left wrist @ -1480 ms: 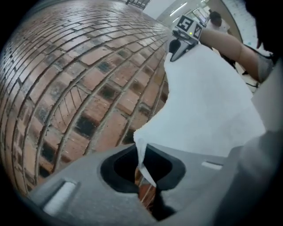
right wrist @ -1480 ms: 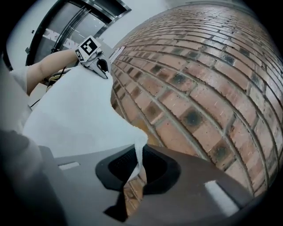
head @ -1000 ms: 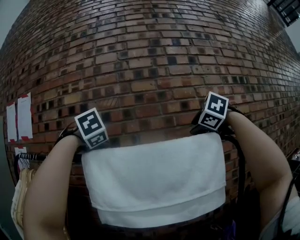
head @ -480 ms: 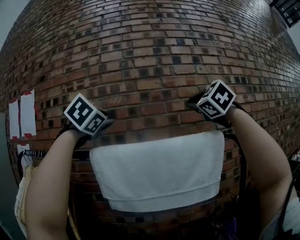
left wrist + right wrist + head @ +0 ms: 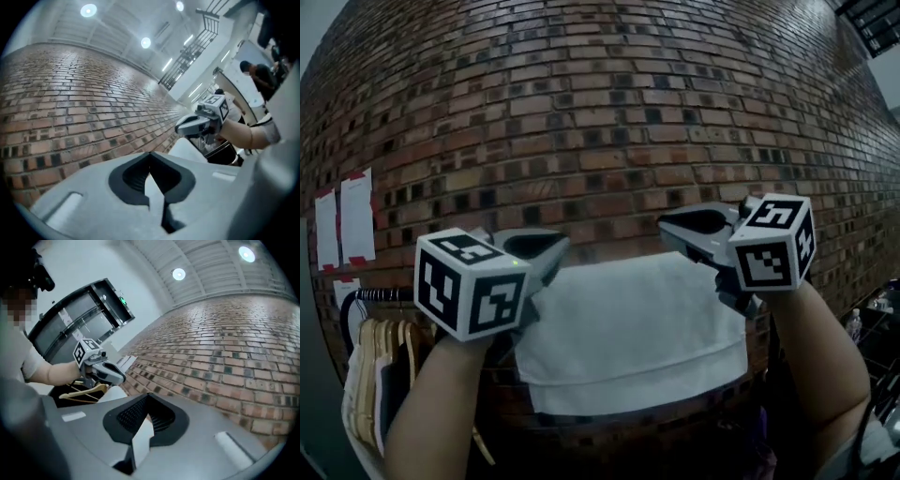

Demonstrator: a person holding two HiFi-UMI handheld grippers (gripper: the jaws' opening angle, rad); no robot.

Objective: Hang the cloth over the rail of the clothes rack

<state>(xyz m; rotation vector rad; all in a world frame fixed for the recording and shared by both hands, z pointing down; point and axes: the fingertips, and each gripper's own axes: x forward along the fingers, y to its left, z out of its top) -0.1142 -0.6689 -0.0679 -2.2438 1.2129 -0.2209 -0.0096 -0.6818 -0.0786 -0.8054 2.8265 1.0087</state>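
Note:
The white cloth [image 5: 628,328] hangs folded over the rail in front of the brick wall, and no gripper touches it. The rail shows only at the left [image 5: 389,294]; the cloth hides the rest. My left gripper [image 5: 553,246] is raised at the cloth's upper left corner and points right. Its jaws are closing together with nothing between them [image 5: 150,185]. My right gripper [image 5: 667,225] is above the upper right corner and points left, its jaws likewise closing on nothing [image 5: 140,432]. Each gripper view shows the other gripper, the right gripper [image 5: 201,124] and the left gripper [image 5: 105,372].
The brick wall [image 5: 600,112] stands close behind the rack. Wooden hangers [image 5: 380,366] with clothes hang on the rail at the left. Paper sheets [image 5: 342,220] are stuck on the wall at the far left. A person [image 5: 255,75] stands in the background.
Both grippers left the cloth's top edge, drew back toward me and turned to face each other. Their jaws went from open to shut. The cloth stayed on the rail.

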